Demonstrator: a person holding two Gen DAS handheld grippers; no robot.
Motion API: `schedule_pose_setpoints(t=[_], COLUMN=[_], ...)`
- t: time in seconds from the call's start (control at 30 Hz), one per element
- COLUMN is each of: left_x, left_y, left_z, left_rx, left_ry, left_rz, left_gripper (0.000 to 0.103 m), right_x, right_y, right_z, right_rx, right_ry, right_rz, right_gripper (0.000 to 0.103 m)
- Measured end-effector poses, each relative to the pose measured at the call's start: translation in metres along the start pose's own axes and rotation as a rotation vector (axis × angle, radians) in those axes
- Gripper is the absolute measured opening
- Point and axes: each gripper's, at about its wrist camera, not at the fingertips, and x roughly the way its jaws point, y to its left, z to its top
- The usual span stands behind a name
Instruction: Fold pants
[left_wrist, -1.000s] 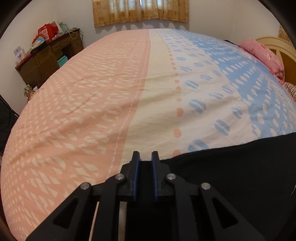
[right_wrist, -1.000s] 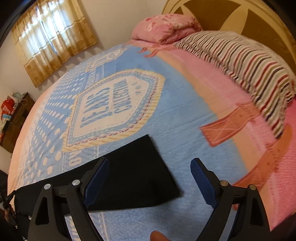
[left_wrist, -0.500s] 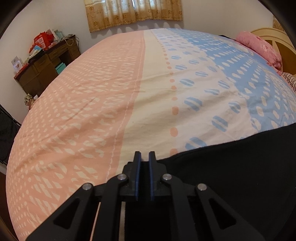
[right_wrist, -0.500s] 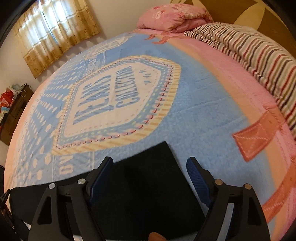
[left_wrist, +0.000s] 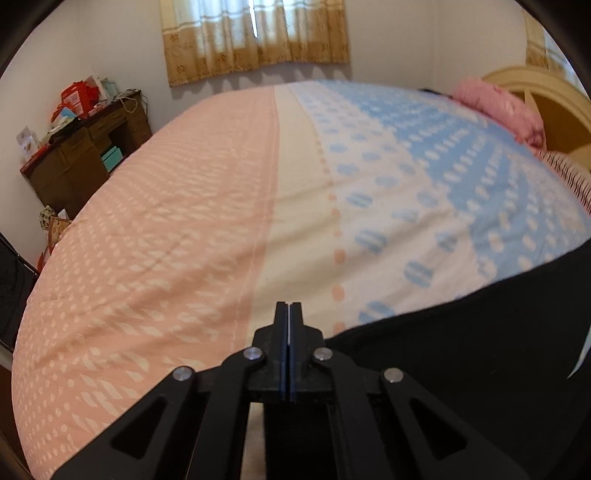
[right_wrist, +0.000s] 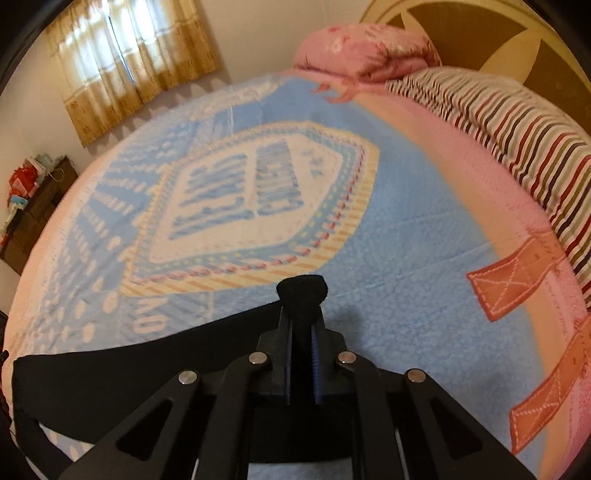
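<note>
I see the bed (left_wrist: 207, 229) filling both views, its cover pink at nine o'clock and blue toward three in my left wrist view. Only my right wrist view shows the big shield print (right_wrist: 255, 206) in the middle of the cover and the striped pillow (right_wrist: 517, 140) at two o'clock; only the left view gives me the brown desk (left_wrist: 85, 155) clearly, at ten o'clock. The black pants (right_wrist: 122, 373) lie flat on the blue part of the cover, stretching from six toward eight o'clock in the right view and filling the four o'clock corner of the left. The cloth is plain, dark and smooth, with one corner bunched into a small knob. My right gripper (right_wrist: 302, 314) has just been closing and is clamped on that bunched corner. My left gripper (left_wrist: 289, 314) has its jaws pressed together at the pants' edge; I cannot tell whether cloth is caught there
</note>
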Motion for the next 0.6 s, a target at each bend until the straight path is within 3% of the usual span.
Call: schedule_pose_setpoints(t=[0.17,0.3,0.37,0.4,0.43,0.5,0.57,0.6], left_x=[-0.020,-0.011,-0.003,0.000,0.000,0.002,0.011,0.018], left_y=[0.008,0.010,0.012,0.013,0.013,0.011,0.009,0.008], left_z=[-0.002,-0.006,-0.009,-0.011,-0.013,-0.014,-0.014,-0.015], left_rx=[-0.010,-0.034,-0.064,-0.080,-0.091,-0.086,-0.072,-0.063], left_ry=[-0.029,0.002,0.032,0.037,0.028,0.010,0.041,0.061], left_rz=[-0.053,-0.025,-0.038,-0.037,-0.035,-0.041,-0.051,-0.058], left_gripper=[0.000,0.007,0.035,0.064,0.079,0.079,0.072,0.063], right_x=[-0.031,-0.034,-0.032,-0.031,-0.029,-0.027,-0.023,-0.022], right_y=[0.005,0.007,0.005,0.005,0.004,0.004,0.003,0.003], right_z=[-0.005,-0.010,-0.011,-0.011,-0.012,-0.013,-0.012,-0.012], right_rx=[-0.020,-0.037,-0.029,-0.027,-0.025,-0.027,-0.029,-0.028], right_ry=[-0.057,-0.048,-0.045,-0.045,-0.044,-0.042,-0.038,-0.037], right_rz=[0.021,-0.001,-0.004,-0.005,-0.006,-0.007,-0.008,-0.008], right_gripper=[0.008,0.008,0.008,0.008,0.008,0.008,0.008,0.008])
